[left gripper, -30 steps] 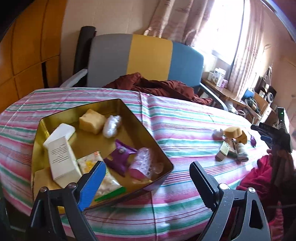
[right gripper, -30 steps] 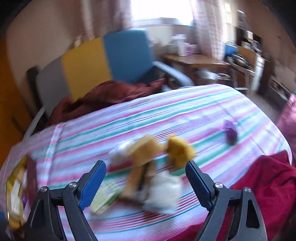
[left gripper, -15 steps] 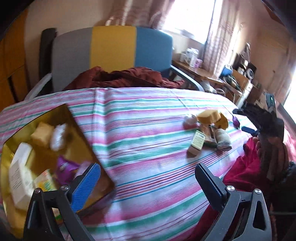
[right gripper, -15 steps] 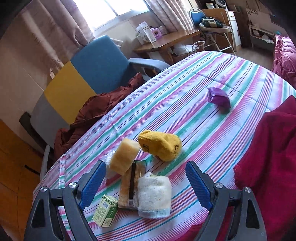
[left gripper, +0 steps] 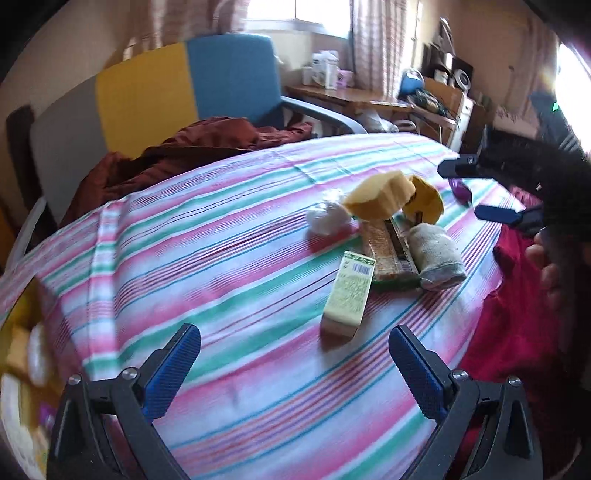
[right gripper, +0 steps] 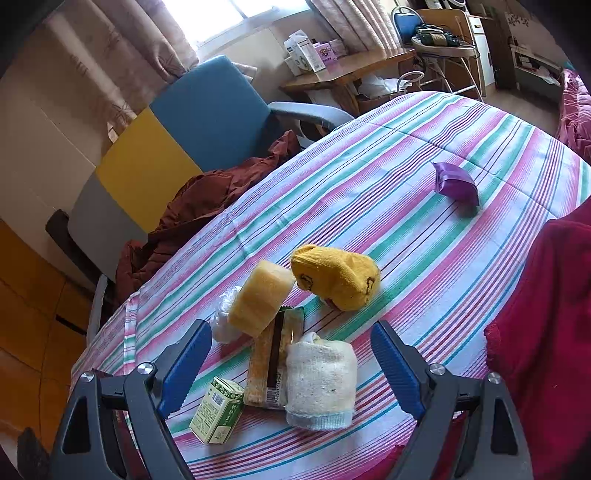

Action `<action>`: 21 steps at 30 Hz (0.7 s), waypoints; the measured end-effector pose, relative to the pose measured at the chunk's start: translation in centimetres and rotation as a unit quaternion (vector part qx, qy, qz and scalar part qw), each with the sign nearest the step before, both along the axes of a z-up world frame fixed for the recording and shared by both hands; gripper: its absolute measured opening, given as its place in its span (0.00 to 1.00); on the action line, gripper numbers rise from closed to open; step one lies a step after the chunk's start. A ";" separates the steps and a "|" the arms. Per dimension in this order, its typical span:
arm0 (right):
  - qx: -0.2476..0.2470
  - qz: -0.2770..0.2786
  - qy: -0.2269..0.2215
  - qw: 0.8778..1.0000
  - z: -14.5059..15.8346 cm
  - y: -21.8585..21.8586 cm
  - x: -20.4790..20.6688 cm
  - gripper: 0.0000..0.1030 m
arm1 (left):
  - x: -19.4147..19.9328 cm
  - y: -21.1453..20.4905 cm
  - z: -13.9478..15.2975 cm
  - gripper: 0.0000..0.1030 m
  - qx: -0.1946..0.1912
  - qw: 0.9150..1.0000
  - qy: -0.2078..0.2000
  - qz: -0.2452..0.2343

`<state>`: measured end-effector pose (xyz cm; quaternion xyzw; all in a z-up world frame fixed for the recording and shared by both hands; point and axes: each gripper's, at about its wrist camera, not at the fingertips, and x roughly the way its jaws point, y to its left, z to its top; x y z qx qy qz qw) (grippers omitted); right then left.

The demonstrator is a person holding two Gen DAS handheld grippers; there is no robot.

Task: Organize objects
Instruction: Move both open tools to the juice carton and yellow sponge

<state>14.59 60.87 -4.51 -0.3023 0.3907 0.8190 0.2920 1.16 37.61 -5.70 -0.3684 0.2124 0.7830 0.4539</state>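
A striped cloth (right gripper: 388, 177) in pink, green and white covers the desk. Behind it stands a chair (right gripper: 177, 147) with a grey, yellow and blue back, and a dark red garment (right gripper: 207, 199) is heaped on its seat. Under the curtained window (left gripper: 295, 14), a wooden side table (right gripper: 351, 70) carries small boxes (right gripper: 306, 51).
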 end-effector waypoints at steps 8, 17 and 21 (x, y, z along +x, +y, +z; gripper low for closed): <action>0.003 0.008 -0.016 1.000 -0.3 -0.2 -0.6 0.87 | -0.7 6.0 -3.8 0.61 -0.037 0.999 -0.006 -0.037; 0.013 0.019 -0.048 0.999 -0.7 -0.5 -1.5 0.87 | -1.6 5.4 -6.1 0.33 0.001 0.999 -0.025 -0.031; 0.021 0.026 -0.066 0.997 -0.9 -0.8 -2.0 0.87 | -1.2 5.2 -6.2 0.33 0.006 0.999 -0.011 -0.031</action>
